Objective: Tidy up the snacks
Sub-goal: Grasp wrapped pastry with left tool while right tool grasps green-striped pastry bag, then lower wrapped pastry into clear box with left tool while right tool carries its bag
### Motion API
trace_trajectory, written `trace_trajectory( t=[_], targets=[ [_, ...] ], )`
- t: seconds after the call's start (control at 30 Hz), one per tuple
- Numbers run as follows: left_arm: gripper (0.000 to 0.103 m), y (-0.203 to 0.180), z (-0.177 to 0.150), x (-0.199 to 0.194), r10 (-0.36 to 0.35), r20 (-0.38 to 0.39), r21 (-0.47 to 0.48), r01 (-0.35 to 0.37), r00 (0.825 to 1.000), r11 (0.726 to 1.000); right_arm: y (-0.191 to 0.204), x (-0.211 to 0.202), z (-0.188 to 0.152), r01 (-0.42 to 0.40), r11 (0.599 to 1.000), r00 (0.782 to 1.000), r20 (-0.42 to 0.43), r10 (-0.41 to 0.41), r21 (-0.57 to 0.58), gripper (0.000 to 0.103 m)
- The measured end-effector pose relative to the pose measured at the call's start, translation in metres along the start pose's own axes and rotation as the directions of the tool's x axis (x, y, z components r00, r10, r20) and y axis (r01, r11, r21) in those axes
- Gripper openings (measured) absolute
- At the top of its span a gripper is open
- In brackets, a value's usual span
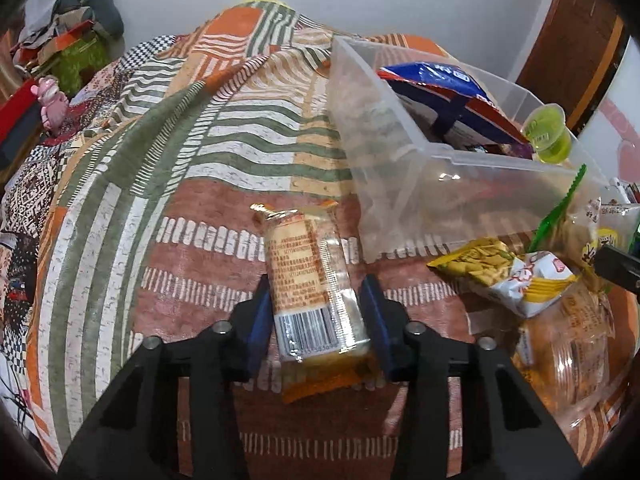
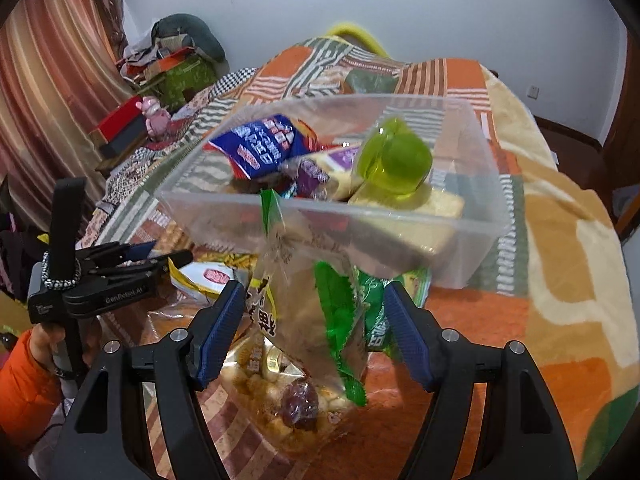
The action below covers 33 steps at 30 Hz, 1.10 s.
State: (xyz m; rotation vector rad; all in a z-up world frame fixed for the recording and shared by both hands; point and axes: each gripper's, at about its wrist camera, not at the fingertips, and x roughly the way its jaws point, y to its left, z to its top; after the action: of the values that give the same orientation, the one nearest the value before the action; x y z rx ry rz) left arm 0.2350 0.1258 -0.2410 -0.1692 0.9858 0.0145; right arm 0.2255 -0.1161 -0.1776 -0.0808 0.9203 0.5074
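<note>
**A:** Look at the left gripper (image 1: 316, 308): its 2 blue pads sit either side of the orange-labelled packet (image 1: 310, 276), barcode end nearest the camera. Touching on the left, I'd say, with a sliver of gap on the right, so straddling more than squeezing.

**B:** And that packet lies flat on the patterned quilt (image 1: 168, 184), just beside the near corner of the clear bin (image 1: 400, 184). Not in yet.

**A:** Right side now. The right gripper (image 2: 314, 316) has its jaws spread wide around the clear bag with green edging (image 2: 316, 312). The bag stands up between the pads, but I see no pad pressing it.

**B:** What's holding it up, then?

**A:** Can't tell from here. It may be leaning on the pile below.

**B:** The bin already carries a blue bag (image 2: 260, 146) and a green jelly cup (image 2: 394, 164), with more beneath.

**A:** So my advice for the left: close squarely across the packet's middle, firm but gentle, since whatever's inside looks crushable. Then lift clear of the bin wall before swinging over.

**B:** And aim for the emptier left end, I reckon, not on top of that jelly cup.

**A:** One at a time, too. The 2 grippers are close together, and the yellow-and-white packet (image 1: 516, 276) lies between them.
</note>
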Motion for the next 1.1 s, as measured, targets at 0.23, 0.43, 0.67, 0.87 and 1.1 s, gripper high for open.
trace_trajectory(
  t=[0.23,0.43,0.67,0.87,1.1],
  targets=[
    [0.034,0.003,-0.007,-0.013,0.022,0.029,0.008,-0.022,0.999,1.000,0.002,0.001,0.000,-0.021,1.000,1.000,-0.005,0.021,-0.010,0.056],
    [0.034,-0.001,-0.013,-0.043,0.028,0.078,0.024,-0.030,0.997,0.999,0.004,-0.008,-0.004,-0.031,0.999,1.000,0.005,0.031,-0.021,0.048],
    [0.034,-0.009,-0.007,-0.081,0.017,0.144,0.030,-0.022,0.989,0.999,-0.001,-0.031,0.000,-0.018,1.000,0.998,0.057,0.019,-0.014,0.042],
    [0.034,-0.021,0.010,-0.106,-0.016,0.203,0.048,0.006,0.979,0.999,-0.006,-0.056,0.009,0.002,1.000,0.992,0.128,0.000,-0.018,0.042],
    [0.034,-0.046,0.037,-0.110,-0.064,0.249,0.084,0.044,0.966,0.995,-0.015,-0.071,0.032,0.039,0.999,0.978,0.207,-0.037,-0.008,0.042]
  ],
)
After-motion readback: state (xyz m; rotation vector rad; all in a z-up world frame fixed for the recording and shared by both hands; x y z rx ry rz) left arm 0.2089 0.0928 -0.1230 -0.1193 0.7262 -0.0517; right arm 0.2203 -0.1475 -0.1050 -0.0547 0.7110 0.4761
